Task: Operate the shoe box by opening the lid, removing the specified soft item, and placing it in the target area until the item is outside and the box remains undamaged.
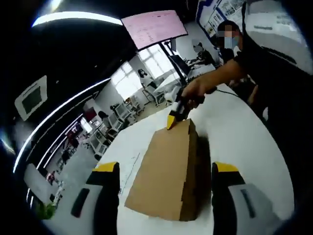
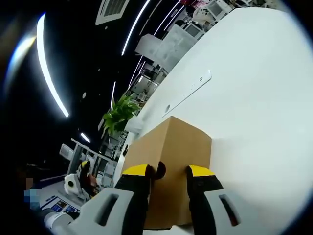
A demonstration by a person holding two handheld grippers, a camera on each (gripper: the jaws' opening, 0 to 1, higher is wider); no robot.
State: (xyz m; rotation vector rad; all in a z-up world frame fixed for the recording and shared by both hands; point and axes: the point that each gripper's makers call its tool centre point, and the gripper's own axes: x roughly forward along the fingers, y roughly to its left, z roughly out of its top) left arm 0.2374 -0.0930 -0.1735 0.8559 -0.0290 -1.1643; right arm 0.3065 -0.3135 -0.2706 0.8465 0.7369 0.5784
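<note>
A closed brown cardboard shoe box (image 1: 168, 171) lies on the white table (image 1: 244, 132), its long side running away from me. My left gripper (image 1: 166, 169) is open wide, with its yellow-tipped fingers (image 1: 105, 171) on either side of the box's near end and not touching it. A person's hand holds my right gripper (image 1: 172, 119) at the far top edge of the box. In the right gripper view the box (image 2: 176, 142) stands just beyond that gripper (image 2: 168, 172). Its jaws are a narrow gap apart with cardboard showing between them.
The person (image 1: 264, 54) stands at the far right side of the table. White tabletop (image 2: 254, 98) stretches away beside the box. A potted plant (image 2: 120, 115) and office desks lie beyond the table's edge.
</note>
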